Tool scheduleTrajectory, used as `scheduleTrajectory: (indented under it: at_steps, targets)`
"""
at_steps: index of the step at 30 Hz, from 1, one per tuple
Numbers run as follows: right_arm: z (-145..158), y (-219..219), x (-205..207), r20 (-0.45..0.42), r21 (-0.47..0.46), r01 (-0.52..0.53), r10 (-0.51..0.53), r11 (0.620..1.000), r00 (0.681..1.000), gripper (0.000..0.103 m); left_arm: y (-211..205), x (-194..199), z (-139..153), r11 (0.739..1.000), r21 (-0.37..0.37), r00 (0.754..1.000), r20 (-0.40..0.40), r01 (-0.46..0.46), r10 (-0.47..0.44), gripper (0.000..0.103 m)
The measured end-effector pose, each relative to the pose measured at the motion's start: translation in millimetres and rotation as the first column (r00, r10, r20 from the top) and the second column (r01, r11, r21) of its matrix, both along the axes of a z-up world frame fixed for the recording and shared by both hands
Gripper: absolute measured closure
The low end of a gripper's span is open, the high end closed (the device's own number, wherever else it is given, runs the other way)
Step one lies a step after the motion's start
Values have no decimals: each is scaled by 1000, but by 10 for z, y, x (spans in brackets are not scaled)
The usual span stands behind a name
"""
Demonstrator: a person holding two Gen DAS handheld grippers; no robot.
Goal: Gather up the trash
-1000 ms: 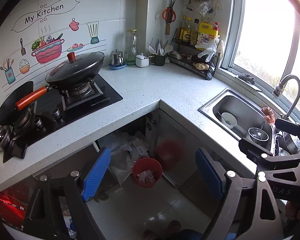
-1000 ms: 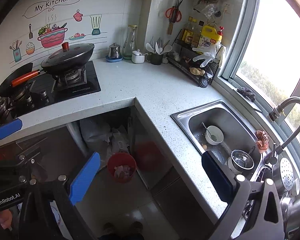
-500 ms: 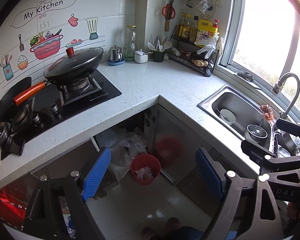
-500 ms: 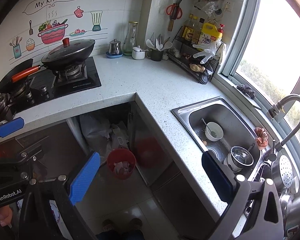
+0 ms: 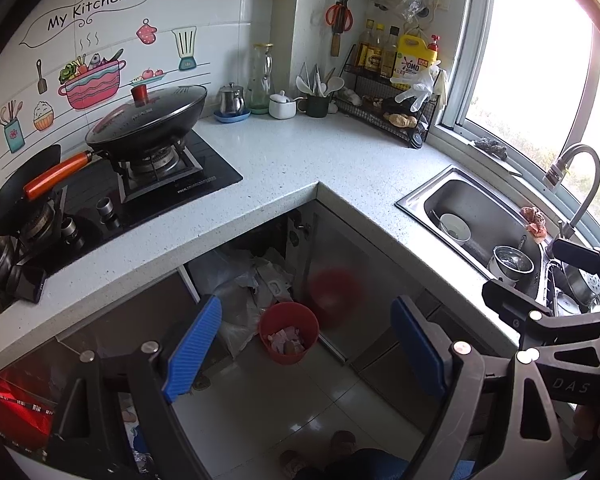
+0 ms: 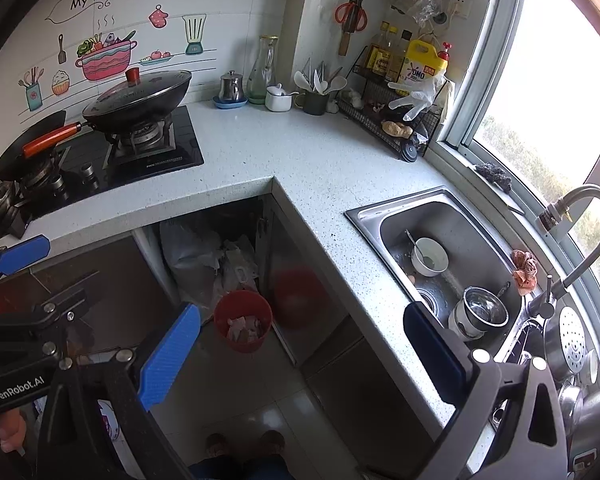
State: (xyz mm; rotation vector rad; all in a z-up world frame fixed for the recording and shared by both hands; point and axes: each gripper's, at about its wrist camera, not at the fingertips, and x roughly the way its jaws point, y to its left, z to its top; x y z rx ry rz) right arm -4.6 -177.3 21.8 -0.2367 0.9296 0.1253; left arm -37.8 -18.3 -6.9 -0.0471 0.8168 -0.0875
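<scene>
Both claws gape wide, holding nothing: left claw, right claw. Wall sticker upper left says "My Kitchen"; yellow jug reads "OMO"; red bin lower centre.

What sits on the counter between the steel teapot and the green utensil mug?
In both views: a glass carafe and a white lidded pot between teapot and mug.

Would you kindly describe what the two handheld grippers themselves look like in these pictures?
Both are black angular frames with silver bolts and triangular cut-outs. The left gripper has ribbed bright-blue pads on its two fingers; its body carries the white lettering "GenRobot.AI". The right gripper has one bright-blue pad and one darker navy pad; its body shows the letters "DAS".
</scene>
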Motion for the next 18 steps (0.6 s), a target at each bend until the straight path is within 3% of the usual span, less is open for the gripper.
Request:
scheduleTrajectory:
  at_steps: [18]
  targets:
    - [-16,13,-1,-6,1,-2,2,1000,1000,1,44,33,-16,1000,0,1000,-7,2,-2,18]
